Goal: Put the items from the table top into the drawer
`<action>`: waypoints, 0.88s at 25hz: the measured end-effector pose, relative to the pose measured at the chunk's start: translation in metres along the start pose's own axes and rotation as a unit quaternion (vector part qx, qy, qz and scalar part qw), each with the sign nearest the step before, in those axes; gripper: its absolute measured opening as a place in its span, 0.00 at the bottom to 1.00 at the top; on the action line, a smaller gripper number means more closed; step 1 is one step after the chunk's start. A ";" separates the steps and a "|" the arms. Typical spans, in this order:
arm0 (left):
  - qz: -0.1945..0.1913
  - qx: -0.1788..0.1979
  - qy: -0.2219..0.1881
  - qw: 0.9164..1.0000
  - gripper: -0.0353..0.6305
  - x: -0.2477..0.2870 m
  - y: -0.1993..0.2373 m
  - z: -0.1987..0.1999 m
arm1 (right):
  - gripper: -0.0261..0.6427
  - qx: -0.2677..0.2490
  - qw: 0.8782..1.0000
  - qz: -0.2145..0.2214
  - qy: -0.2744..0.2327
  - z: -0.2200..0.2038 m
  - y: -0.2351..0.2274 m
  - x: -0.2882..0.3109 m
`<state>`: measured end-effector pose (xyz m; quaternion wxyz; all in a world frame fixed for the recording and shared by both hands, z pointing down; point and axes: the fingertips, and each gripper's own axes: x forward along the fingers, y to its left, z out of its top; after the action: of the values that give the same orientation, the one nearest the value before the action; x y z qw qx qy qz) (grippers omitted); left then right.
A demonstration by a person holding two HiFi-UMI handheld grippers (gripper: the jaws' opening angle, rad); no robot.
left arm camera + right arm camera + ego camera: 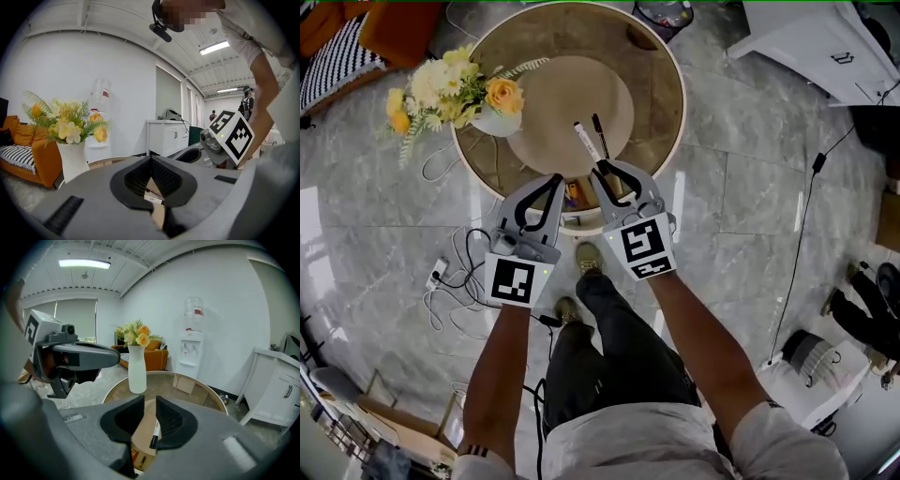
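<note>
Forward, both arms (pixel 502 366) outstretched; left claw (pixel 555 178) closed, right claw (pixel 605 171) parted.

The room has a glossy grey marble-tile floor (pixel 750 178) with white cables (pixel 455 277) trailing over it, plain white walls (pixel 225 301) and a white ceiling lit by a long strip light (pixel 84 263), with a large window (pixel 77 317) at the far end. A round wooden table (pixel 652 84) stands in the middle, and an orange sofa (pixel 44 164) with a black-and-white striped cushion (pixel 16 157) sits behind it. A white water dispenser (pixel 192 345) stands against the wall, and a low white cabinet (pixel 276 385) stands near it.
</note>
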<state>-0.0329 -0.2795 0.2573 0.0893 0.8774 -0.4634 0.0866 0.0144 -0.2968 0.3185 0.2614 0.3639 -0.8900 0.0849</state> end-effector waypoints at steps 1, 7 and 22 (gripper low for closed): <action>0.001 -0.002 0.003 1.000 0.05 0.002 0.002 -0.006 | 0.15 0.000 1.000 0.001 0.006 -0.006 0.000 0.005; 0.001 -0.007 0.017 1.000 0.05 0.014 0.010 -0.032 | 0.18 0.007 0.998 -0.010 0.065 -0.047 -0.006 0.035; 0.002 -0.016 0.032 0.999 0.05 0.021 0.026 -0.063 | 0.21 0.049 0.986 -0.022 0.156 -0.112 -0.015 0.092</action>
<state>-0.0468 -0.2961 0.3250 0.1183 0.8718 -0.4629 0.1076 0.0148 -0.3251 0.4611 0.3804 0.3778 -0.8250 0.1785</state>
